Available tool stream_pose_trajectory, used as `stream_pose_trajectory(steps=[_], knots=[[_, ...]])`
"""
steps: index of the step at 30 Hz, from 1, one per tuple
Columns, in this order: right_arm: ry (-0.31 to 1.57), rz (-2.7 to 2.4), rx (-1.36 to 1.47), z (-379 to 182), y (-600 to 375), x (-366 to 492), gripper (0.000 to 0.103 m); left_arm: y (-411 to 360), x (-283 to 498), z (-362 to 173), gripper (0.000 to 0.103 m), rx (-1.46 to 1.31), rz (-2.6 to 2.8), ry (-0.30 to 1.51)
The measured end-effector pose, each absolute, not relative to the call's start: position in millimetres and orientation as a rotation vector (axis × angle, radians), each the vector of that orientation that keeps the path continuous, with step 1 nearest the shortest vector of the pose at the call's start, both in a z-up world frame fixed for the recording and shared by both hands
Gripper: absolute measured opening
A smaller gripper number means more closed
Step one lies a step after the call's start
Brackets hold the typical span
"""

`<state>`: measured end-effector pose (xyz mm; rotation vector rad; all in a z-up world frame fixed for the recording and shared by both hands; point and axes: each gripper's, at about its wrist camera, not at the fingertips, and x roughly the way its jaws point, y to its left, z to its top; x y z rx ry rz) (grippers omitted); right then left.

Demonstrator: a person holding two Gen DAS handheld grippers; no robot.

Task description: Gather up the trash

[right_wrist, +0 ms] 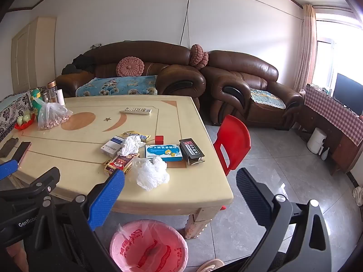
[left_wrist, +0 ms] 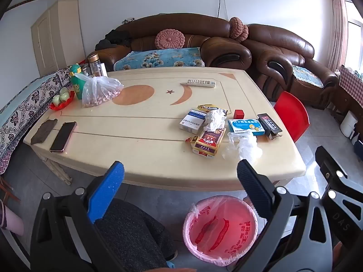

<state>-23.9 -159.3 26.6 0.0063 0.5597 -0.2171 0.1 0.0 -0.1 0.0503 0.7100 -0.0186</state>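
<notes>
On the cream table (left_wrist: 140,145) (right_wrist: 74,158) lies a pile of litter: a crumpled white tissue (left_wrist: 214,119) (right_wrist: 131,144), a crumpled clear plastic bag (left_wrist: 244,146) (right_wrist: 150,173), a red-and-gold box (left_wrist: 207,141) (right_wrist: 120,162), a blue-and-white box (left_wrist: 192,121), a blue medicine box (left_wrist: 246,125) (right_wrist: 163,153) and a black box (left_wrist: 270,123) (right_wrist: 191,150). A pink-lined bin (left_wrist: 220,226) (right_wrist: 148,247) stands on the floor below the table's near edge. My left gripper (left_wrist: 180,172) is open and empty, short of the table edge. My right gripper (right_wrist: 180,182) is open and empty, near the table's near right corner.
A phone (left_wrist: 63,136) and a dark pad (left_wrist: 44,131) lie at the table's left. A bag of nuts (left_wrist: 99,90), bottles and a remote (left_wrist: 200,82) sit farther back. A red chair (left_wrist: 292,115) (right_wrist: 233,145) stands at the table's right. Brown sofas stand behind.
</notes>
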Motion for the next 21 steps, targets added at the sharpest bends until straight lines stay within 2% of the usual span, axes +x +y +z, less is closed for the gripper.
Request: stream_pose_trajectory(steps=[21], knots=[[0.566, -0.214, 0.021, 25.3, -162.0, -21.0, 0.097, -1.4, 7.4, -10.2, 0.097, 0.041, -0.039, 0.743]])
